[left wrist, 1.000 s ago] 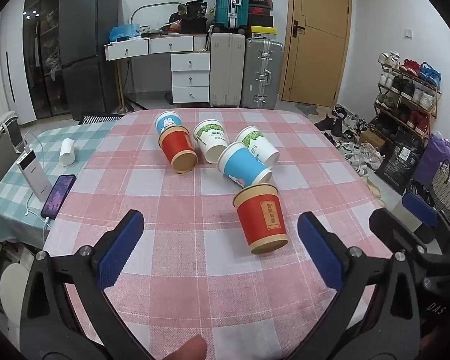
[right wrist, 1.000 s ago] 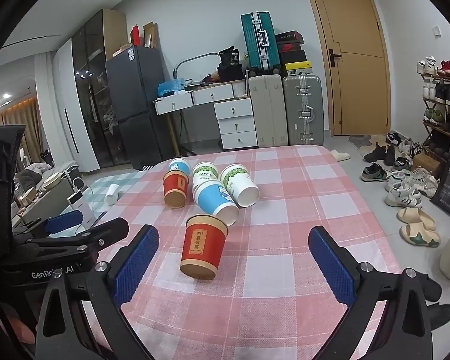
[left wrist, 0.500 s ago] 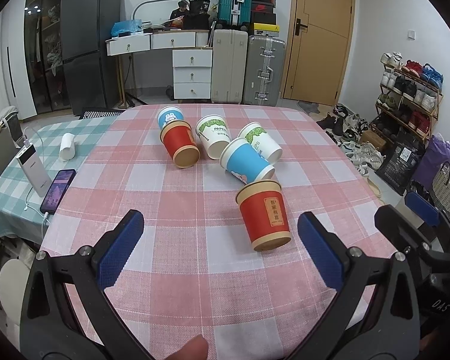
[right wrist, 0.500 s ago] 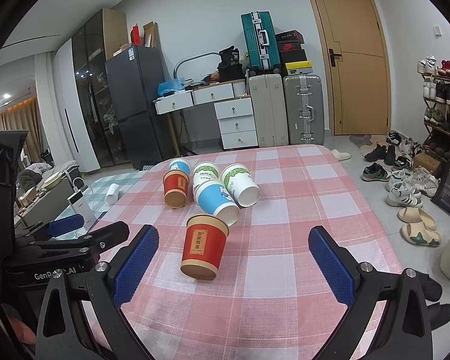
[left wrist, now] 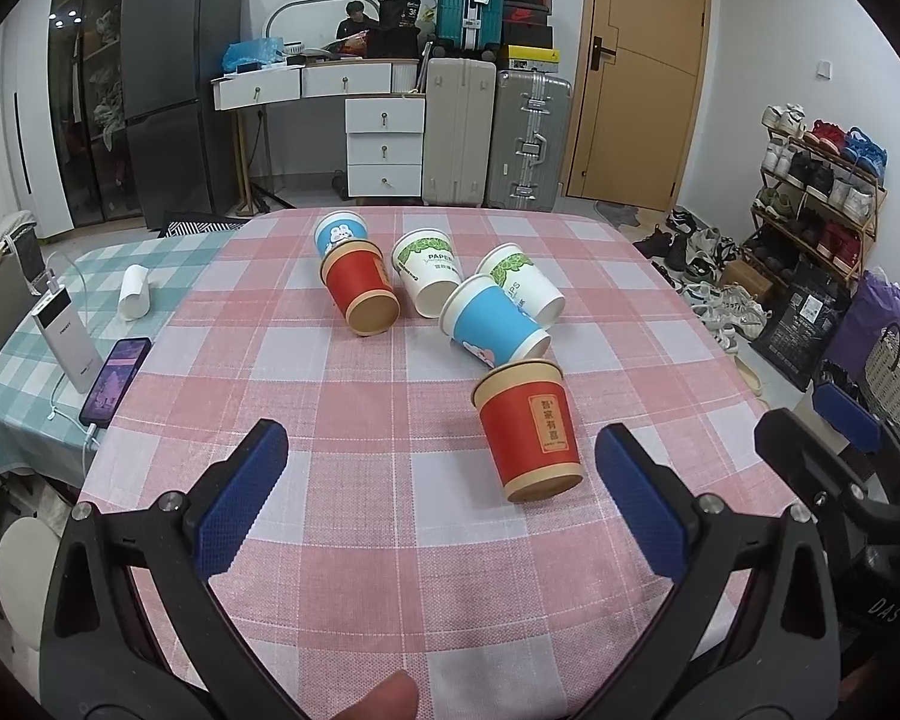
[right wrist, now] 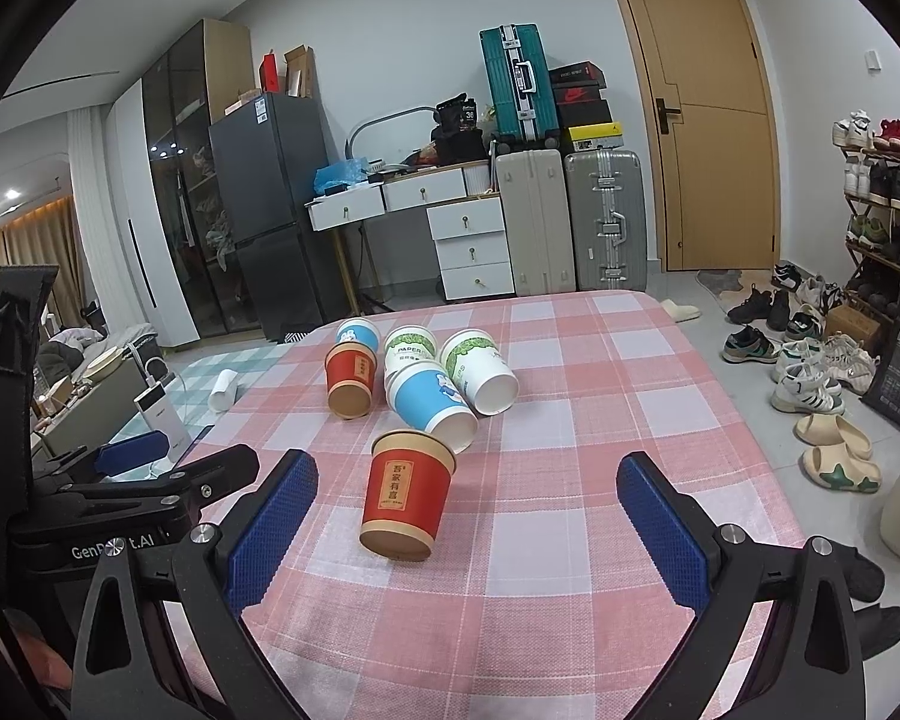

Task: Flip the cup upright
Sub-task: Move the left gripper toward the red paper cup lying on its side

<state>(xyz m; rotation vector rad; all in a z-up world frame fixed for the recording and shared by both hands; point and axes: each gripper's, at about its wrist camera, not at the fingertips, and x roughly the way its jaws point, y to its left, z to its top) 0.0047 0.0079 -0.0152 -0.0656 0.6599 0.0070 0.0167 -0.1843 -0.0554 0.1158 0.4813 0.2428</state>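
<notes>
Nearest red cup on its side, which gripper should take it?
Probably right. The near red cup lies between the open right gripper pads, left of centre. The open left gripper has it far toward its right pad.

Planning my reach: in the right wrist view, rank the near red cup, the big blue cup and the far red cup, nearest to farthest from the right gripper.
1. Near red cup, just ahead, left of centre.
2. Big blue cup, behind it.
3. Far red cup, further back left.
Right gripper is open.

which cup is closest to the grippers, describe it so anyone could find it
On the pink checked tablecloth, six cups lie tipped over. The nearest red cup lies alone in front of the cluster, with a yellow label bearing Chinese characters.
</notes>
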